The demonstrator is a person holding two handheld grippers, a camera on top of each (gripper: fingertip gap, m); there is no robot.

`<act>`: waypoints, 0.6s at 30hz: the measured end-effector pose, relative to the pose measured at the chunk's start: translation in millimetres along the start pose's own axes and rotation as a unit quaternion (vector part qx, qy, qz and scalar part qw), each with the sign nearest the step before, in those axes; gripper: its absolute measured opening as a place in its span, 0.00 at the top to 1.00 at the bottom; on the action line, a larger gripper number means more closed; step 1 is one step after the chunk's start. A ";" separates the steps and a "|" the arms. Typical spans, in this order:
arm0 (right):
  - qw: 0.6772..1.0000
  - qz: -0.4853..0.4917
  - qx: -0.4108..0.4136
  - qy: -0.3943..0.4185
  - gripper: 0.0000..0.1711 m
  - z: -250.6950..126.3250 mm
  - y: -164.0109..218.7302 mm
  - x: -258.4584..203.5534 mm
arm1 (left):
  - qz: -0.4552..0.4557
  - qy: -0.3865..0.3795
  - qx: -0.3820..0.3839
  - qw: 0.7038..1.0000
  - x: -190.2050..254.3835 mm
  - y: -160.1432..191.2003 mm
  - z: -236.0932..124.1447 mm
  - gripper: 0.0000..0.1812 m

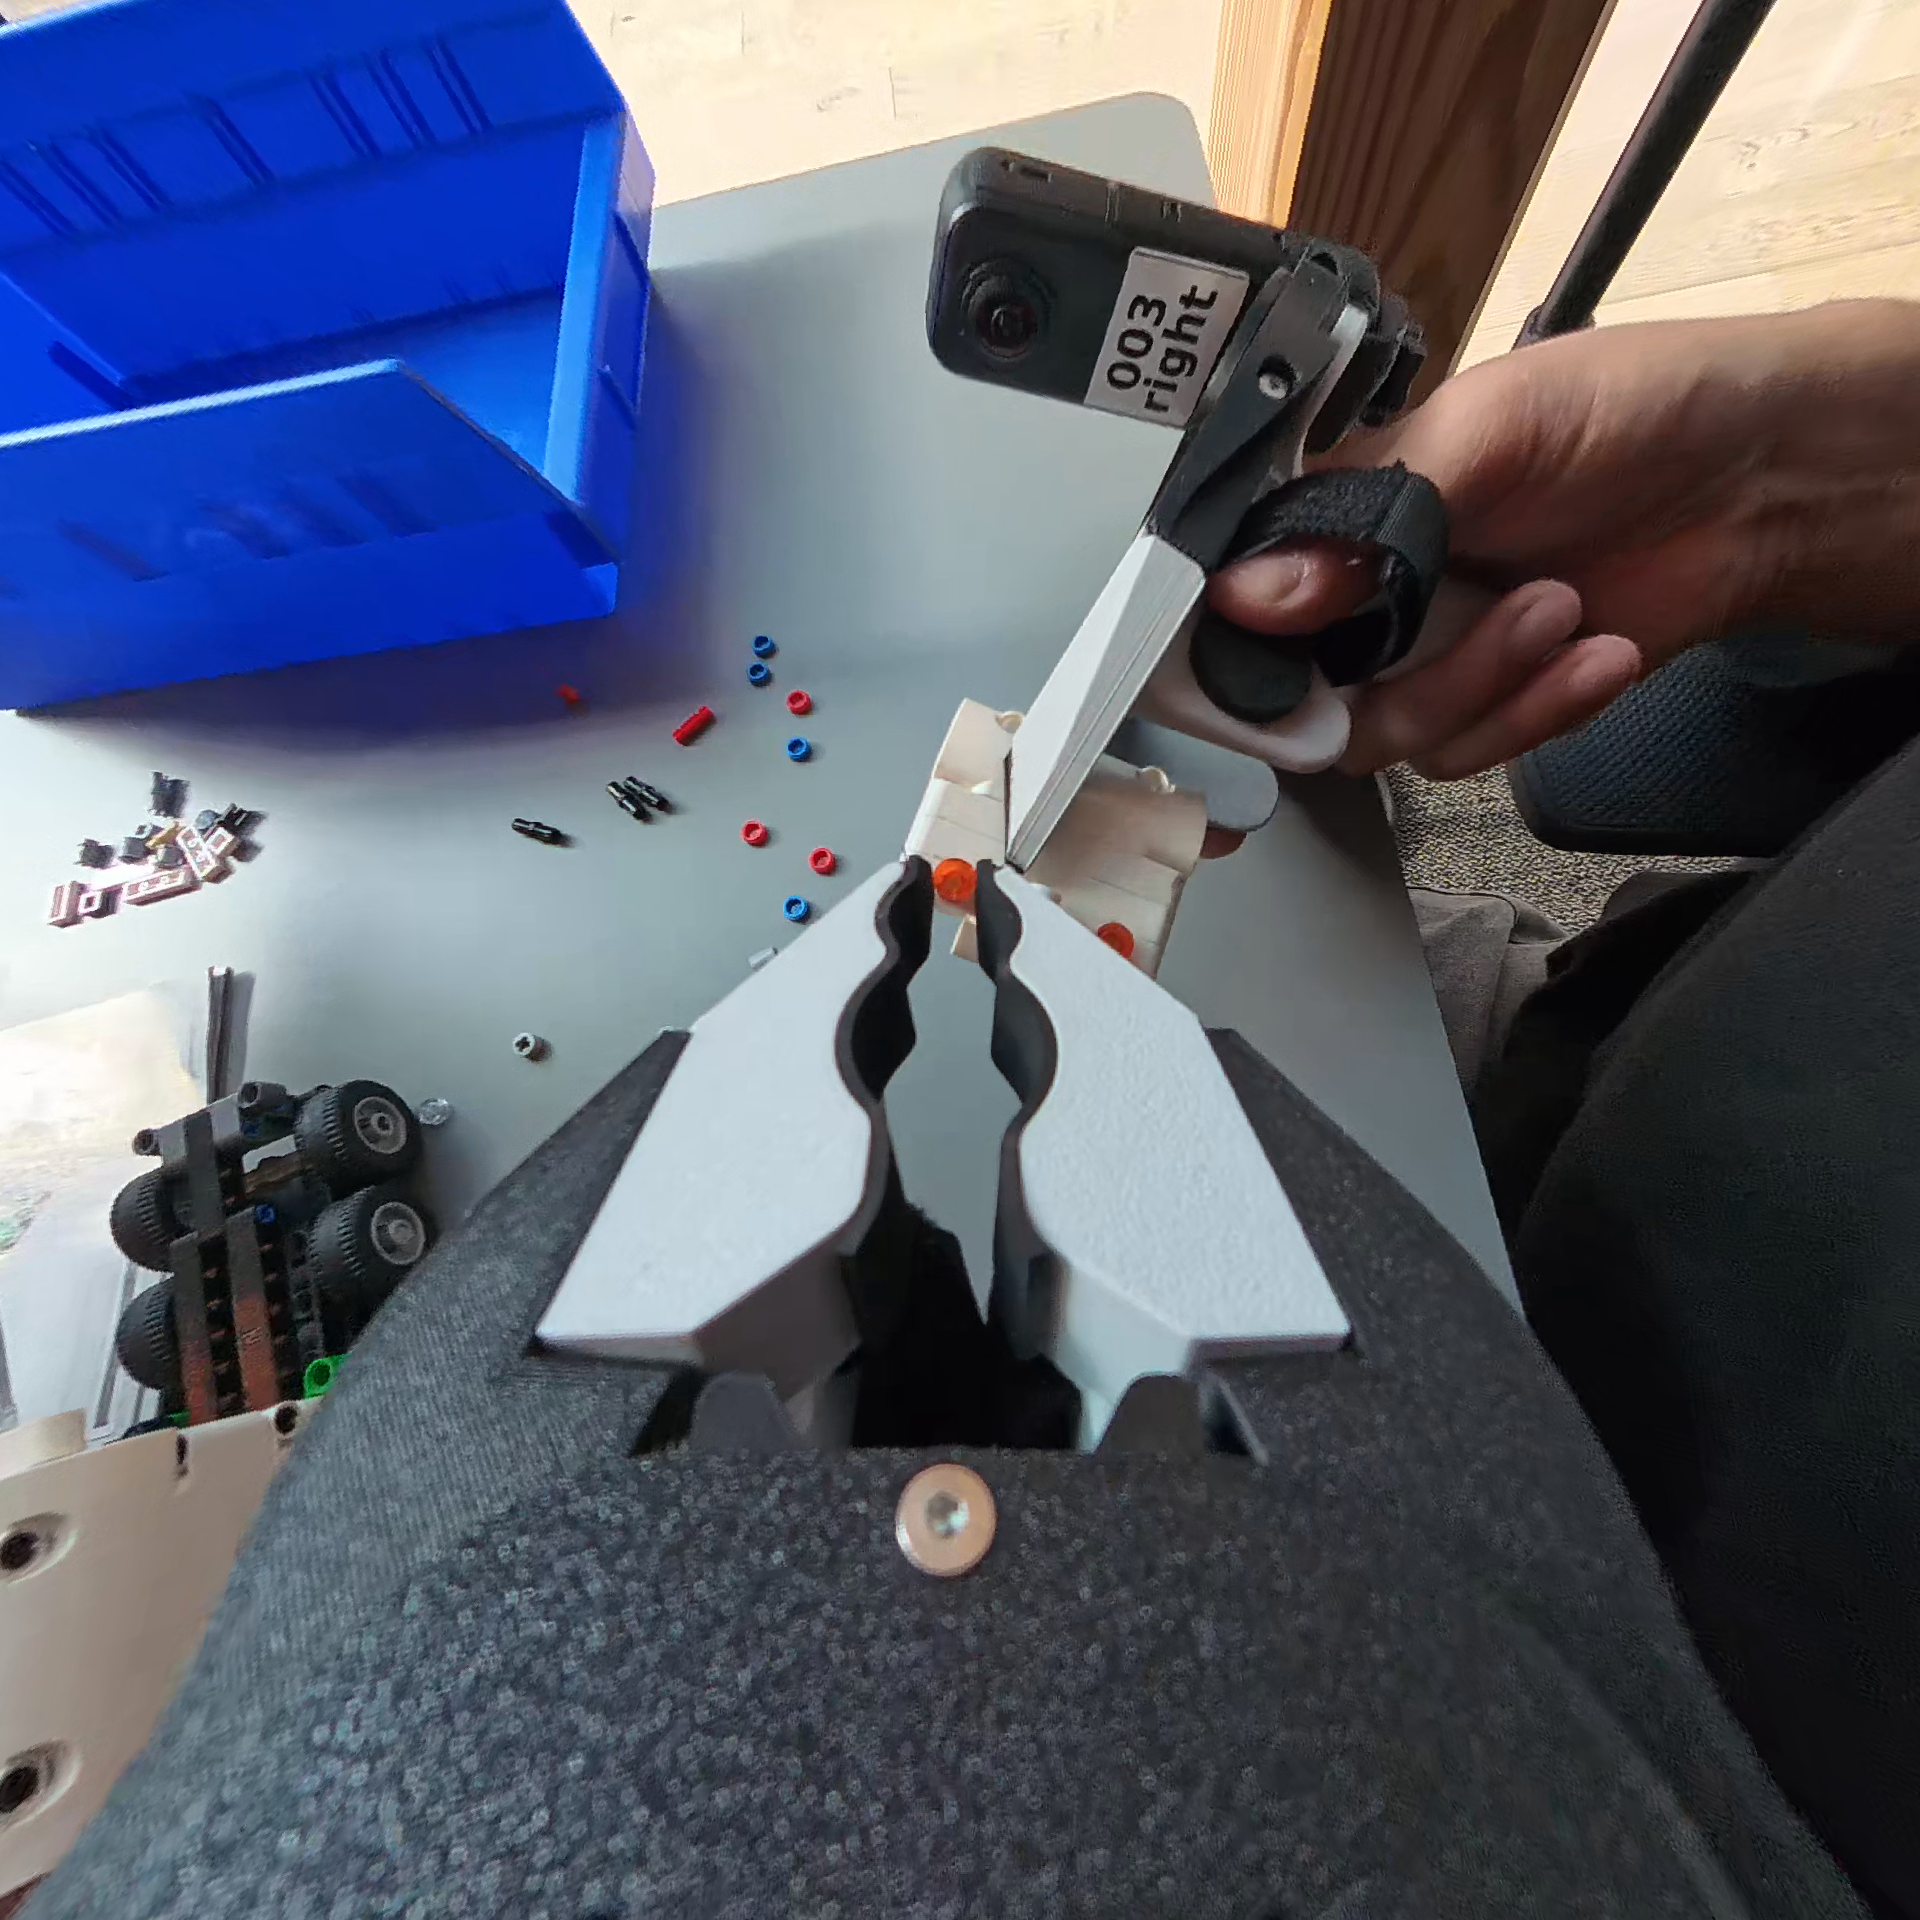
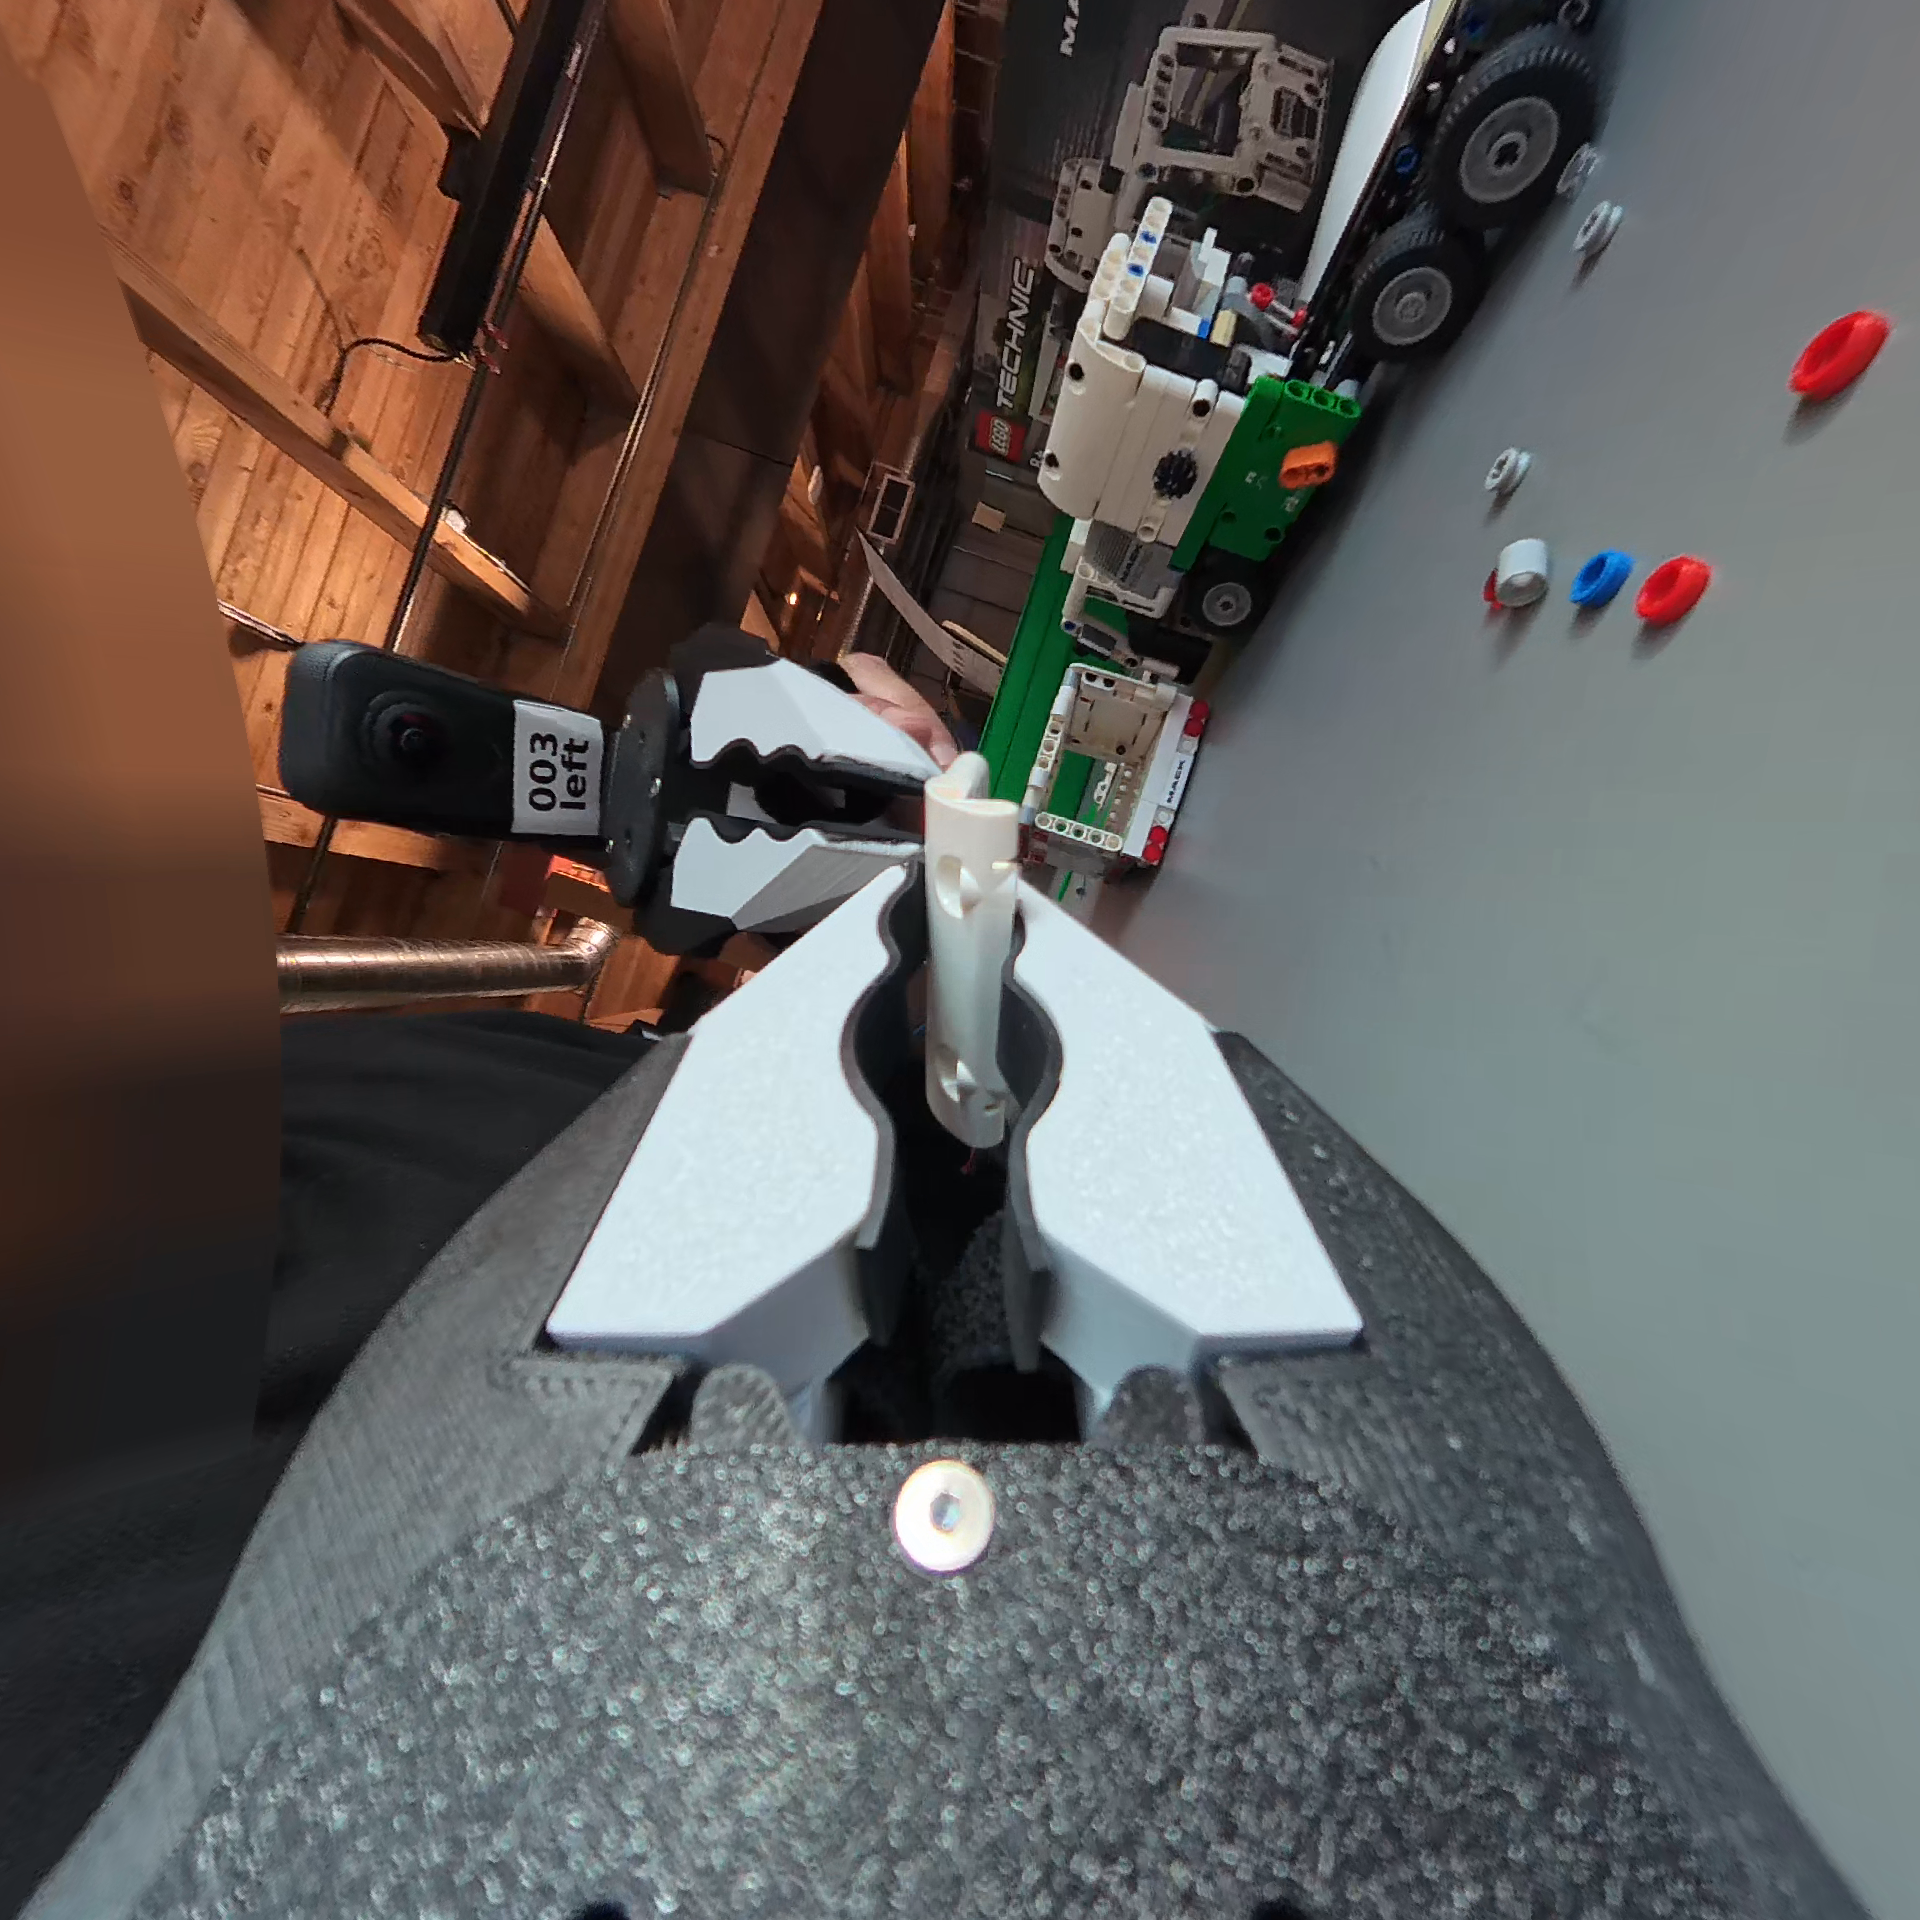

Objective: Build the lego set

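Observation:
My right gripper is shut on a white lego assembly and holds it above the grey table. In the left wrist view its fingers come down from the upper right onto the assembly. My left gripper has its tips closed around a small orange round piece on the near face of the assembly. A second orange round piece sits lower right on the same face. In the right wrist view the left gripper meets the top of the white part.
A blue bin stands at the back left. Loose red and blue rings, black pins and small bricks lie on the table. A wheeled chassis sits left. A green and white truck and the set's box stand beyond. The grippers are tip to tip, or close to it.

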State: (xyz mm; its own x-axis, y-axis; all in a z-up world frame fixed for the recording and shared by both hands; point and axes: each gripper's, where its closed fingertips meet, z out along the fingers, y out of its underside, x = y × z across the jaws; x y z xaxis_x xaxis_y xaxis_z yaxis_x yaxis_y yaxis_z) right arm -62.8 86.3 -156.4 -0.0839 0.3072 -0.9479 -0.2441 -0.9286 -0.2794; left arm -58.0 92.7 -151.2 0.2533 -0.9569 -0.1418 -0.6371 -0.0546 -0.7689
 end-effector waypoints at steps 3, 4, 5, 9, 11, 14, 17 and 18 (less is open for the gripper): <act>1.000 0.007 0.000 -0.012 0.96 3.2 1.3 -2.5 | -0.004 0.004 -0.002 1.000 0.3 0.1 -3.7 0.97; 1.000 0.007 0.001 -0.012 0.96 3.9 1.4 -2.8 | -0.006 0.003 -0.001 1.000 -0.3 0.3 -4.7 0.97; 1.000 0.007 0.000 -0.013 0.96 4.6 1.8 -2.8 | -0.009 0.002 0.000 1.000 -0.5 0.7 -5.5 0.96; 1.000 0.008 0.001 -0.019 0.96 4.0 2.0 -4.2 | -0.026 -0.015 0.012 0.999 -5.9 0.6 -9.5 0.93; 1.000 0.014 0.008 -0.025 0.96 2.3 -1.0 -5.3 | -0.043 -0.013 0.032 0.998 -7.3 -3.5 -12.9 0.91; 1.000 0.009 0.006 -0.020 0.96 3.3 -0.3 -4.5 | -0.072 0.001 0.060 0.996 -7.3 -9.1 -18.4 0.90; 1.000 0.012 0.009 -0.026 0.96 2.4 -1.6 -5.9 | -0.101 0.006 0.077 0.992 -11.1 -8.5 -25.1 0.90; 0.999 0.015 0.015 -0.031 0.96 -0.6 -4.4 -7.3 | -0.119 0.004 0.081 0.990 -15.7 -5.7 -28.8 0.91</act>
State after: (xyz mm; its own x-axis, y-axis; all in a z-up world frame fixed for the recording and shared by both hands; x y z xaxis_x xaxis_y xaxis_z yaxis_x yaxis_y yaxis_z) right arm -60.6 88.0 -148.3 -0.1519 0.2920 -0.9443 -0.2688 -0.9316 -0.2448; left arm -79.3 99.8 -126.6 0.3754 -0.9249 0.0606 -0.4340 -0.2332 -0.8702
